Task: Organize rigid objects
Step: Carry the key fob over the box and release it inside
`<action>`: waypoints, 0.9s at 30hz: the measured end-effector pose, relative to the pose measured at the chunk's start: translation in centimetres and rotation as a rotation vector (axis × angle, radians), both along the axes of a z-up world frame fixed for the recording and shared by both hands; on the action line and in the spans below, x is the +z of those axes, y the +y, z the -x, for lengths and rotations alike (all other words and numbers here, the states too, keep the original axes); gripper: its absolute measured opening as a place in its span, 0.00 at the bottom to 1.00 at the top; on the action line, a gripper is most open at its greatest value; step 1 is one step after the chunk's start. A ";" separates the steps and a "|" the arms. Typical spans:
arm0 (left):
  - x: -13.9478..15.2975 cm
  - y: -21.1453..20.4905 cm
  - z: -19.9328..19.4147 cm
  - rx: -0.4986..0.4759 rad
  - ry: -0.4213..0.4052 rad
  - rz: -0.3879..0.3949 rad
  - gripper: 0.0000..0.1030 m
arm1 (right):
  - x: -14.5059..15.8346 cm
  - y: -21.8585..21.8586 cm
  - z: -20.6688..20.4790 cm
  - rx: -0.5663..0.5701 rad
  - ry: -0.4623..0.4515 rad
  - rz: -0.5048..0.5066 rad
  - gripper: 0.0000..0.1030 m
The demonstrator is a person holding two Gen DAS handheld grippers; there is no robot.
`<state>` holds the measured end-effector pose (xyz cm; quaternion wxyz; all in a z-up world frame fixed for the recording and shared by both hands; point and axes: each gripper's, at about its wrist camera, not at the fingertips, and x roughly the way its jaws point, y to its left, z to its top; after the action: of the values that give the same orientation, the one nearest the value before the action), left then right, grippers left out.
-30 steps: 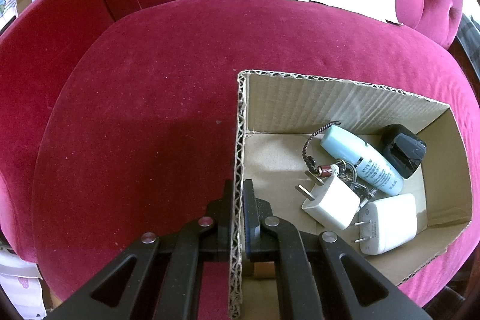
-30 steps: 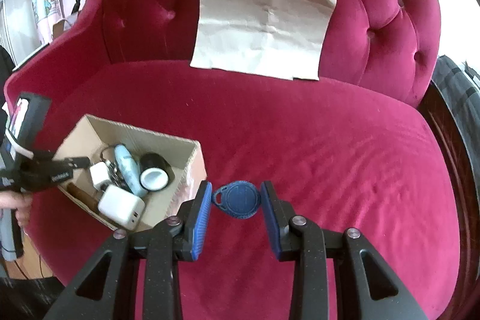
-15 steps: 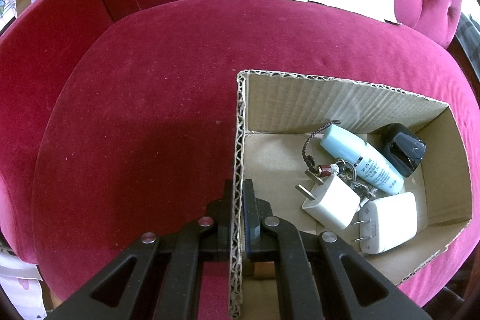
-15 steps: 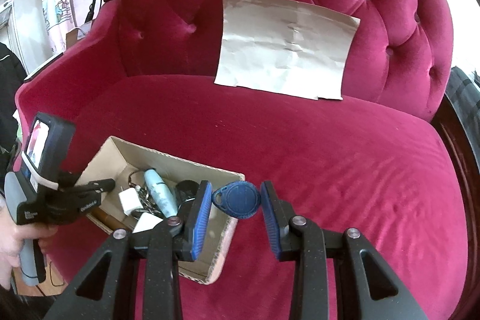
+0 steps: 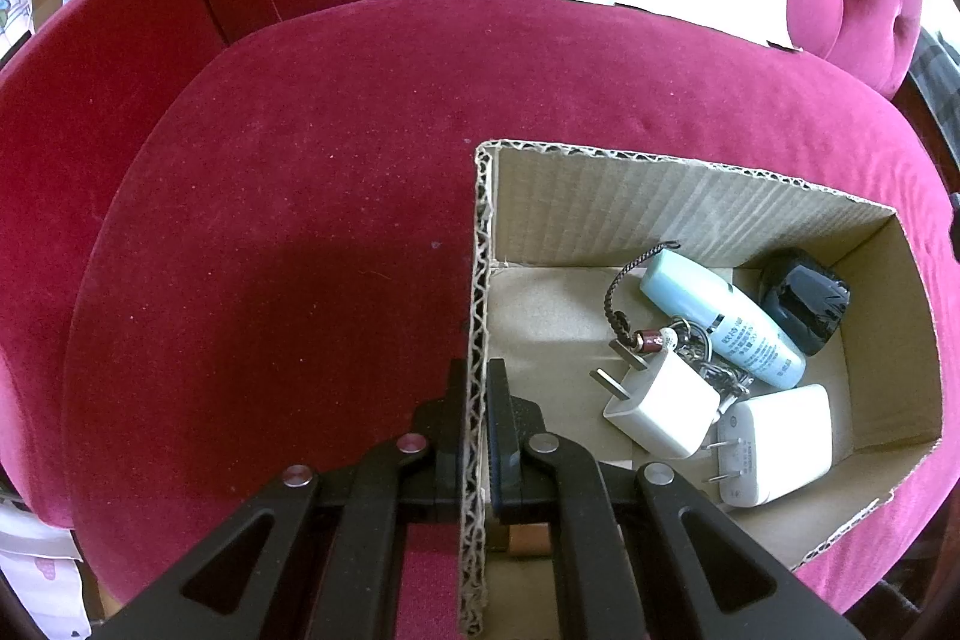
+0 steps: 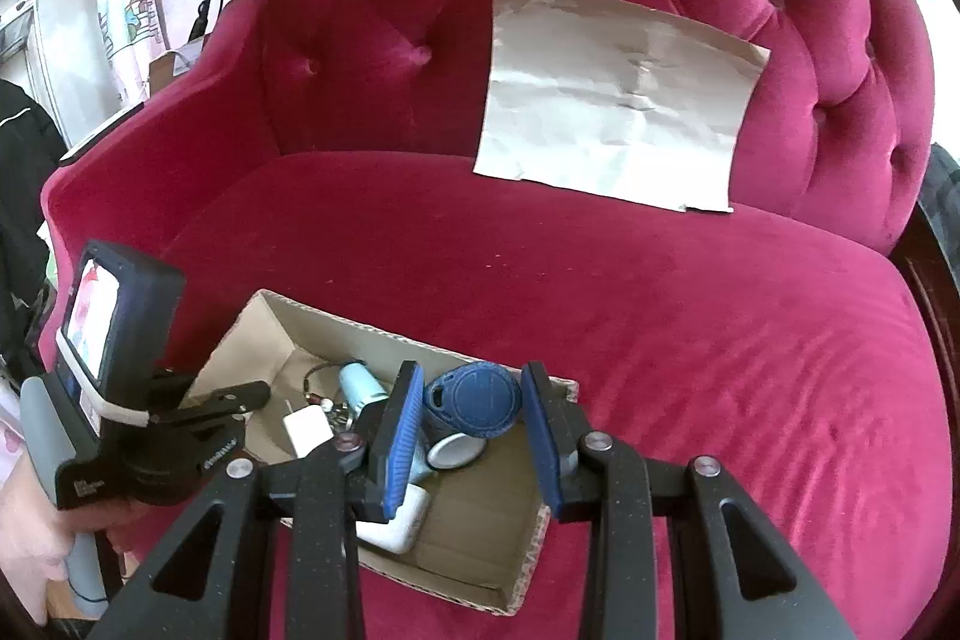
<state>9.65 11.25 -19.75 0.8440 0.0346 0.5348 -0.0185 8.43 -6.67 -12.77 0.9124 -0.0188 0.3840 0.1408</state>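
Here the left gripper [image 5: 474, 400] is pinching the near wall of the box [image 5: 690, 202], its fingers [image 5: 501, 400] standing almost closed with only the corrugated edge between them, one finger outside on the sofa [image 5: 300, 232] side and one inside. The box is sitting on the sofa seat, open at the top. Inside it a small charger [image 5: 660, 412] is lying with its prongs pointing away from the gripper, a bigger charger [image 5: 780, 442] is lying just beside it towards the near corner, a pale blue tube [image 5: 720, 328] is lying slantwise behind them, and a black tape roll [image 5: 804, 301] is resting against the far corner. A braided cord [image 5: 624, 304] is curling from the tube's end down to the small charger. The right gripper [image 6: 474, 406] is holding a blue key fob [image 6: 474, 403] between its blue fingers [image 6: 399, 436], which are standing part-way open and pressing on the fob's two sides; the fob is hanging in the air over the box [image 6: 420, 358], above its far-right part. In the right view a hand [image 6: 36, 532] is gripping the handle of the left gripper [image 6: 180, 424] at the box's left end. A creased sheet of paper [image 6: 612, 100] is leaning against the tufted backrest, well apart from the box.
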 end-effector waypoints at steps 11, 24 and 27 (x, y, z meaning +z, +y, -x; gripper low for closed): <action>0.1 0.4 0.0 -0.001 0.000 0.012 0.04 | -1.4 3.2 -0.8 0.035 0.035 -0.004 0.34; 0.2 0.4 0.1 -0.004 -0.001 0.013 0.04 | -3.3 5.8 -1.6 0.060 0.092 -0.004 0.35; 0.2 0.5 0.1 -0.003 0.000 0.015 0.04 | -3.5 6.0 -1.6 0.063 0.098 -0.011 0.35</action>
<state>9.59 11.73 -19.60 0.8443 0.0292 0.5345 -0.0238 10.06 -0.70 -16.25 0.8876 -0.0191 0.4267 0.1723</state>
